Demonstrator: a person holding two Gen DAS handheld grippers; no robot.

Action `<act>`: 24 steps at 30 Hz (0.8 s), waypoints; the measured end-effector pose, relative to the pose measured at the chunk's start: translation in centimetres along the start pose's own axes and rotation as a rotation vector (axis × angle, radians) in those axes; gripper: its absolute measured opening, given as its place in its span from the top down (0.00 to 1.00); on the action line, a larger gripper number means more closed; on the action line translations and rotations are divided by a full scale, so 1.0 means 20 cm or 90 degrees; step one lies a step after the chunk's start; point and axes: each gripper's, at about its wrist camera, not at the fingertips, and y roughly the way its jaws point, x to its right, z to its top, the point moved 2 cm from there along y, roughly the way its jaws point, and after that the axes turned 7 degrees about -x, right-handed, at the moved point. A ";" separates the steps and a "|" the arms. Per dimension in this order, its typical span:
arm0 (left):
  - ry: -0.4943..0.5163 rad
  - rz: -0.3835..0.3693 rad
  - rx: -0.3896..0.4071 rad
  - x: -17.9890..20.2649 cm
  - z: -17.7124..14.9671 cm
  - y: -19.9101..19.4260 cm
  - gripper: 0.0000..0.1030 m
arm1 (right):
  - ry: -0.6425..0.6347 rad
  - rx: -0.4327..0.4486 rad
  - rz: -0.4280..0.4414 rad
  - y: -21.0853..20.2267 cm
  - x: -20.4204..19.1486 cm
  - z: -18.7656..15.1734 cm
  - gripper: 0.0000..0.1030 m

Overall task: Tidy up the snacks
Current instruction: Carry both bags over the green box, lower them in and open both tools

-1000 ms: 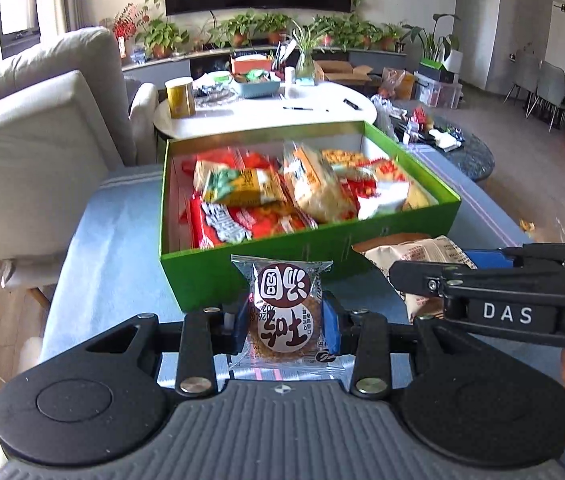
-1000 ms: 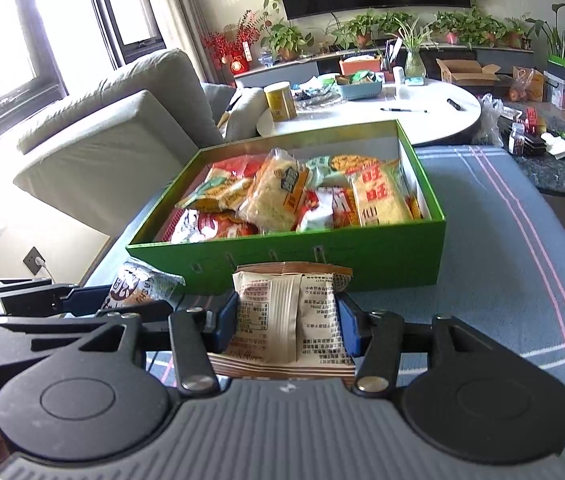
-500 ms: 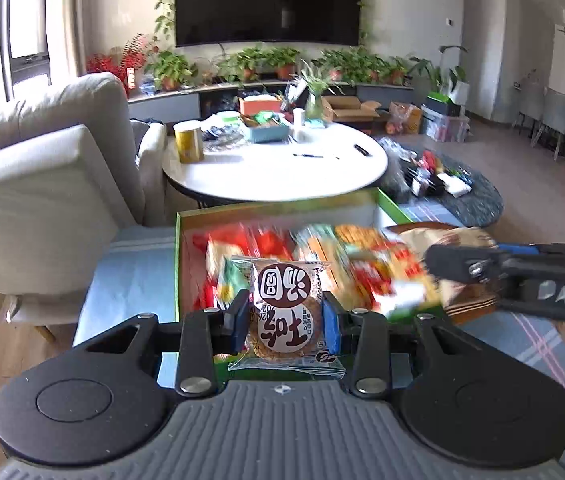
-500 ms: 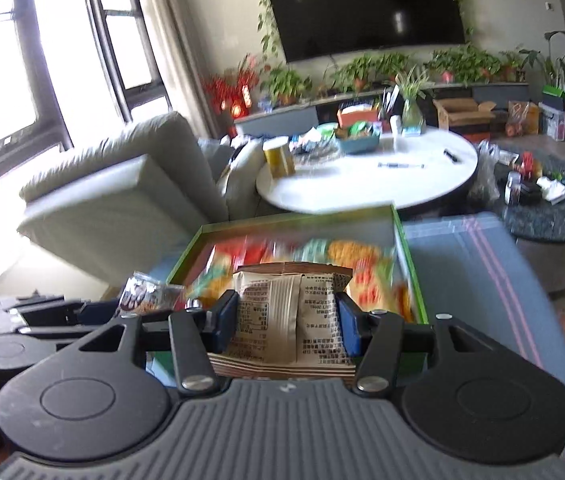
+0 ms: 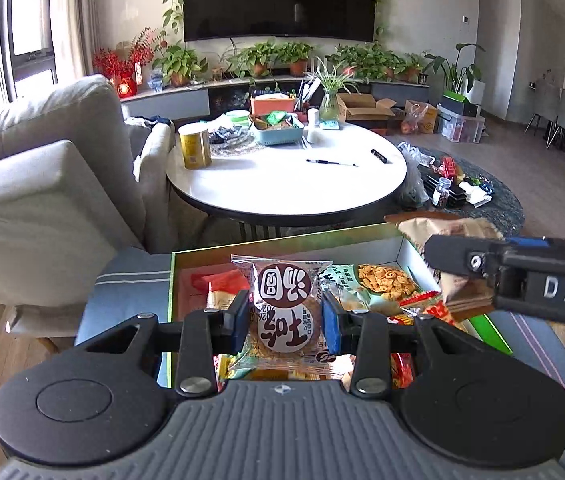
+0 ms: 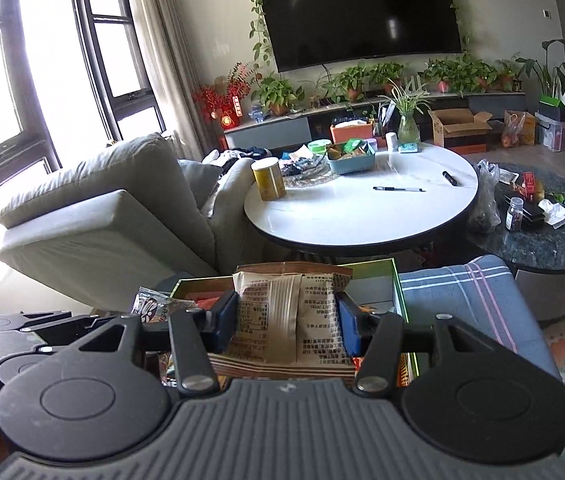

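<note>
Two packets are held, one per claw, both above the green snack box (image 5: 402, 236). The left claw (image 5: 285, 318) is clamped on the round-biscuit packet (image 5: 284, 312), gripped across its width at mid-frame of the left wrist view, its long axis upright and running away from the camera. The right claw (image 6: 285, 320) is clamped on the beige packet (image 6: 288, 316), printed back facing the camera, long axis likewise upright.

Key relation: the box lies directly under and ahead of both claws. In the left wrist view the box interior fills the lower centre, behind and below the biscuit packet; loose snacks (image 5: 386, 284) are seen to the right of it, red wrappers to the left. The far wall of the box sits just above the packet's top edge in frame. In the right wrist view only the far rim of the box (image 6: 394, 280) shows at centre frame, the rest being hidden by packet and claw.

The right claw is seen entering from the right edge of the left view (image 5: 462, 260), over the box's right far corner; the left claw shows at lower left of the right view (image 6: 154, 312). Neither is judged nearer the box; both appear placed for release. A drop straight down is judged sufficient, provided each packet clears the near wall, which is hidden.
</note>
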 end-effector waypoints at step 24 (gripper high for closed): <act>-0.022 -0.002 -0.035 -0.02 0.09 0.38 0.67 | 0.050 -0.064 -0.031 0.29 0.11 0.00 0.22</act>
